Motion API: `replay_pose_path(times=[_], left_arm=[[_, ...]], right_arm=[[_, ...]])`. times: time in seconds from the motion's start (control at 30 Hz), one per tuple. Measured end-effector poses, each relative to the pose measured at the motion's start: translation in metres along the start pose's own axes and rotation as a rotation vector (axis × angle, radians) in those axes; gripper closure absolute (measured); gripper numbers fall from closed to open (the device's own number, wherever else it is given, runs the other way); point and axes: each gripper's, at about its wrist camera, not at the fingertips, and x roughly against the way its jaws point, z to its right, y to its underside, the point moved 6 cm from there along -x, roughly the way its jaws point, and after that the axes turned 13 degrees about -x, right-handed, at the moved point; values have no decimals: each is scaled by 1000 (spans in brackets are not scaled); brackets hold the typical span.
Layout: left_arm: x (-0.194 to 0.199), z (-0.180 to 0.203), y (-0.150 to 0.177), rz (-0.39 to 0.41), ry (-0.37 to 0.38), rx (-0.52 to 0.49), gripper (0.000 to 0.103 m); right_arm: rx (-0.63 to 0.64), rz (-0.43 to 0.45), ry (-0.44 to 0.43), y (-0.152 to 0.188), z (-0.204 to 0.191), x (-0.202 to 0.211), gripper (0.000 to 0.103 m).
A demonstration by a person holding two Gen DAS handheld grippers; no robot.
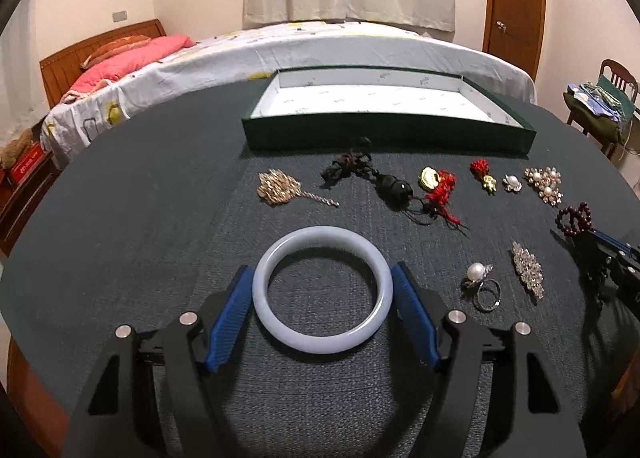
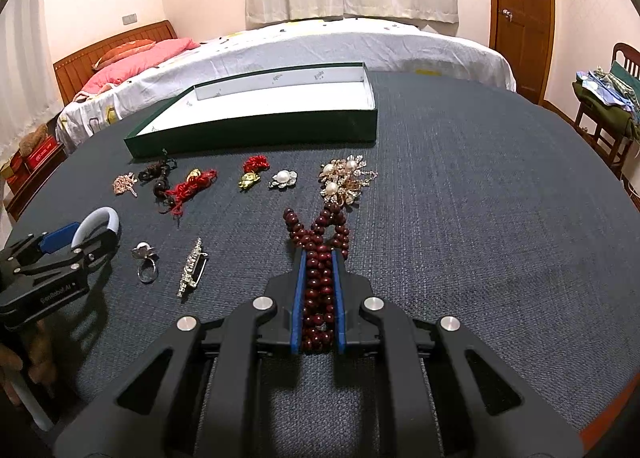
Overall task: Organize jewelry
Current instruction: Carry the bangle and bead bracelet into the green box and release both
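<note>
On the dark cloth-covered table (image 2: 460,185), the left gripper (image 1: 322,286) straddles the pale bangle (image 1: 322,292), its blue pads (image 1: 230,318) just at the bangle's outer sides; true contact cannot be told. The right gripper (image 2: 319,258) is clamped narrowly on the dark red bead bracelet (image 2: 318,282). Beyond the brooches sits the green tray (image 1: 384,133).

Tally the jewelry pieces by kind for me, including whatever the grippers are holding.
Bangles: 1, pale bangle between the left gripper fingers
Bead strands: 1, dark red beads in the right gripper
Rings: 1, pearl ring
Brooches: 4
Corded charms: 3
Total: 10; none in the green box.
</note>
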Motion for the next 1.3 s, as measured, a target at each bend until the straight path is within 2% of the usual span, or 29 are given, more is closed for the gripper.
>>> replay_pose_path(times=[0.37, 0.77, 1.0, 1.3], left_arm=[[22, -9, -25, 69, -32, 18, 34], [22, -3, -92, 146, -14, -11, 34], [-1, 7, -136, 183, 2, -30, 34], [-62, 14, -178, 158, 22, -15, 34]], right_arm=[[-15, 25, -34, -12, -5, 10, 90], [-37, 116, -78, -80, -24, 7, 90], [-40, 165, -89, -132, -39, -16, 90], [-51, 153, -55, -169, -38, -69, 90]])
